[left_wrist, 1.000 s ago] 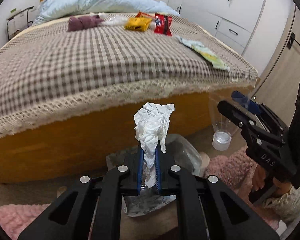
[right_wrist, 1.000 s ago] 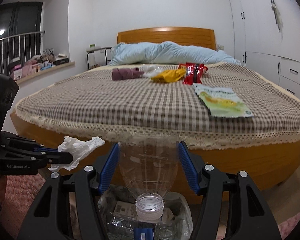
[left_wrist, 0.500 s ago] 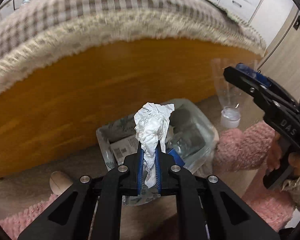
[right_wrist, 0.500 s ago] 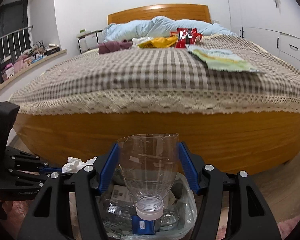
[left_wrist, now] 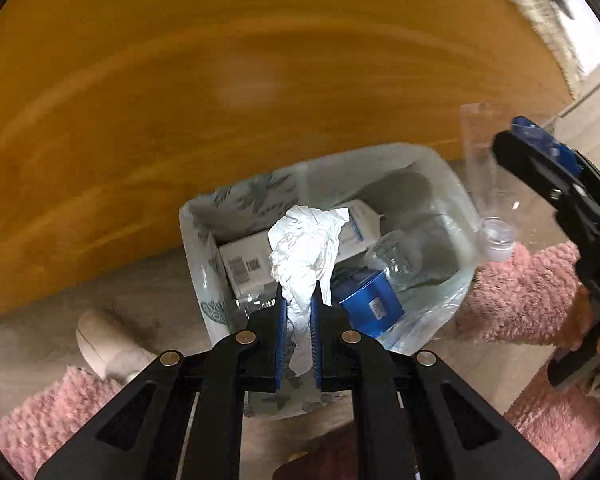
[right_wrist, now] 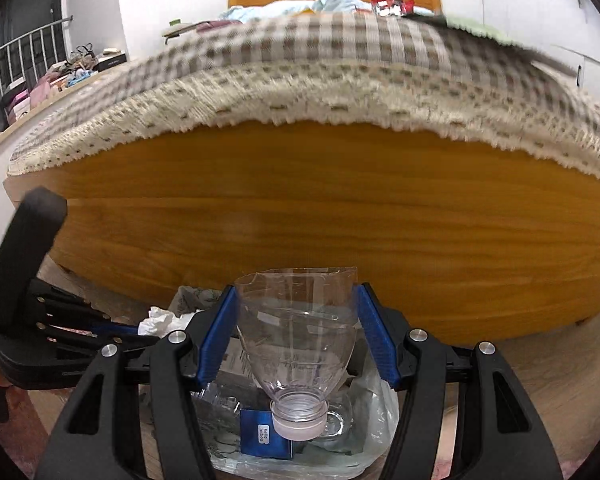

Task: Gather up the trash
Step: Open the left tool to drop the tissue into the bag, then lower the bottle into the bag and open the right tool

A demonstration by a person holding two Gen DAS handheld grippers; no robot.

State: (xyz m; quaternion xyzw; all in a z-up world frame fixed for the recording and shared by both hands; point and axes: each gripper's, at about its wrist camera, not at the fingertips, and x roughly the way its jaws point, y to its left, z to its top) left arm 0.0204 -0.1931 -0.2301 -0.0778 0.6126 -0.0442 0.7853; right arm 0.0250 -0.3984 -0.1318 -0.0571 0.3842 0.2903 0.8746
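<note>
Your left gripper (left_wrist: pixel 299 300) is clamped on a crumpled tissue (left_wrist: pixel 306 248), pointing steeply down. Right below and ahead of its tips sits the bin (left_wrist: pixel 204 240), lined with a clear bag and holding a white box (left_wrist: pixel 244 260), a blue carton (left_wrist: pixel 368 300) and a clear bottle (left_wrist: pixel 404 256). Beyond the bin, the wooden bed frame (left_wrist: pixel 220 80) fills the view. To the left of this gripper a slipper (left_wrist: pixel 104 344) rests on the floor beside a pink rug (left_wrist: pixel 60 404).

Your right gripper (right_wrist: pixel 296 320) holds a cut-off clear bottle top (right_wrist: pixel 296 332) between its blue pads (right_wrist: pixel 220 332), neck and cap pointing down. The bin's bag (right_wrist: pixel 372 408) lies just under it, near the bin's right edge. Ahead of this gripper stands the bed frame under a checked cover (right_wrist: pixel 300 48) with a lace edge. On the cover lie a red wrapper (right_wrist: pixel 392 6) and a greenish packet (right_wrist: pixel 480 30), well apart from both grippers. The tissue shows at its left.
</note>
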